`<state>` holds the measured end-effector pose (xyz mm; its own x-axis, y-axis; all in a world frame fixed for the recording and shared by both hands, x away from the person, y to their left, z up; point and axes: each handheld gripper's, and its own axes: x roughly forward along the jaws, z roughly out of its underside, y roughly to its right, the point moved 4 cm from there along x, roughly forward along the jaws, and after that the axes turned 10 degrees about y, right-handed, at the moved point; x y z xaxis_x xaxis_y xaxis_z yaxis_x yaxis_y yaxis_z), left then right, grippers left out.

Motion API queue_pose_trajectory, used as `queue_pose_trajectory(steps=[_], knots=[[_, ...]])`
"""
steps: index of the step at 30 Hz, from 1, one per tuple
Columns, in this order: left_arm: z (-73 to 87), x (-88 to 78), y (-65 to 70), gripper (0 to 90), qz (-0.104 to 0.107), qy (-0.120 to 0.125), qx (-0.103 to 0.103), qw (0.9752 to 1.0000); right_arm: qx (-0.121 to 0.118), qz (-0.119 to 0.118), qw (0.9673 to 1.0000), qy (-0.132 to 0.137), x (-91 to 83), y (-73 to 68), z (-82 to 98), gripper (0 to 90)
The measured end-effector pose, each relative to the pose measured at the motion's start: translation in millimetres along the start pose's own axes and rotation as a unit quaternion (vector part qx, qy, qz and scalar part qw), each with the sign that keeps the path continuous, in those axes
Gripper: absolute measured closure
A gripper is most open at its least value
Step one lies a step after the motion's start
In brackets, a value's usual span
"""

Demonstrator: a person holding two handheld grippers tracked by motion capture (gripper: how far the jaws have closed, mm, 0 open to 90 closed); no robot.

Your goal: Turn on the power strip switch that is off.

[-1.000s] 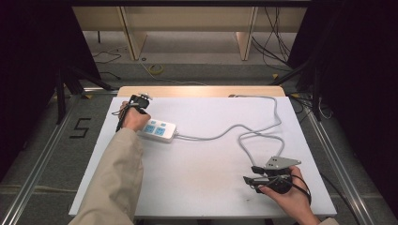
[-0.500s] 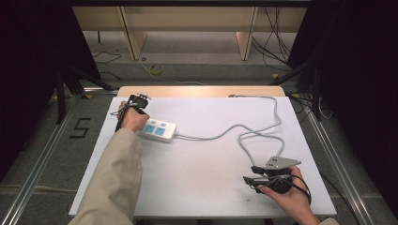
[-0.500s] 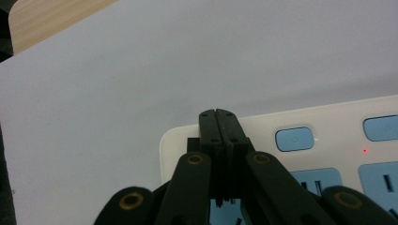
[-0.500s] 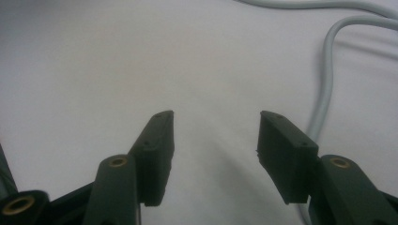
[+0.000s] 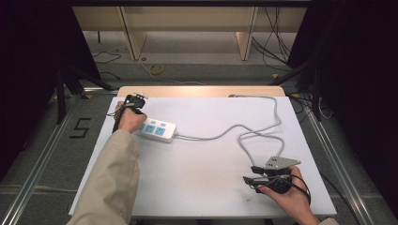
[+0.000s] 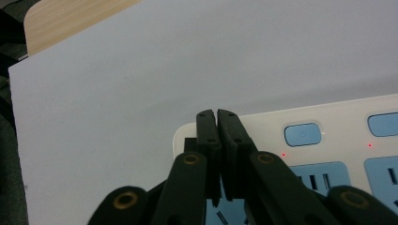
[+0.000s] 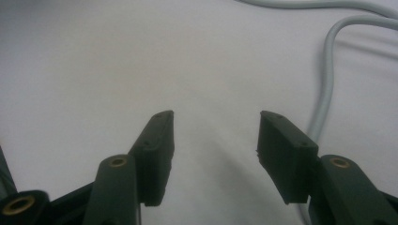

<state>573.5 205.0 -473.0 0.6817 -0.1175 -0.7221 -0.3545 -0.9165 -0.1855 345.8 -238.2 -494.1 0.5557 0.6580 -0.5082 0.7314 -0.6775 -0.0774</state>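
Near the left edge of the table [image 5: 211, 187], the power strip [image 5: 157, 130] lies flat, with the left gripper [image 6: 217, 115] over its end, jaws almost together on nothing. Toward the near right corner, the right gripper [image 7: 216, 136] stands wide, empty, beside the cord [image 7: 328, 89].

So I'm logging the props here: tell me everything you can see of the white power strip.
The white plastic power strip lies flat on the white tabletop, far left. It has light-blue sockets, blue rounded switch buttons and small red lights. Its pale grey cable snakes right across the table. The shut left gripper sits over its end.
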Motion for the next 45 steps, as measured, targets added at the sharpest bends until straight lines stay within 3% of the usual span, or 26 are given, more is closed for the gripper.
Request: queue_pose_trajectory(steps=[17,27,35,45], knots=[[-5.9,-13.7,1.7,72.5,0.010,0.032,-0.014,0.9993,0.004,0.001,1.0000,0.000,0.2,0.2,0.1,47.2],[-11.1,-25.6,9.0,51.0,0.040,0.061,-0.041,0.9965,0.004,0.000,1.0000,-0.001,0.3,0.3,0.3,47.0],[-13.2,-37.8,18.3,38.0,0.055,0.070,-0.039,0.9953,0.003,0.001,1.0000,-0.001,0.4,0.0,0.1,47.0],[-12.0,-54.5,34.0,33.3,0.081,0.080,-0.008,0.9935,0.006,0.001,1.0000,0.001,0.6,0.3,0.1,47.0]])
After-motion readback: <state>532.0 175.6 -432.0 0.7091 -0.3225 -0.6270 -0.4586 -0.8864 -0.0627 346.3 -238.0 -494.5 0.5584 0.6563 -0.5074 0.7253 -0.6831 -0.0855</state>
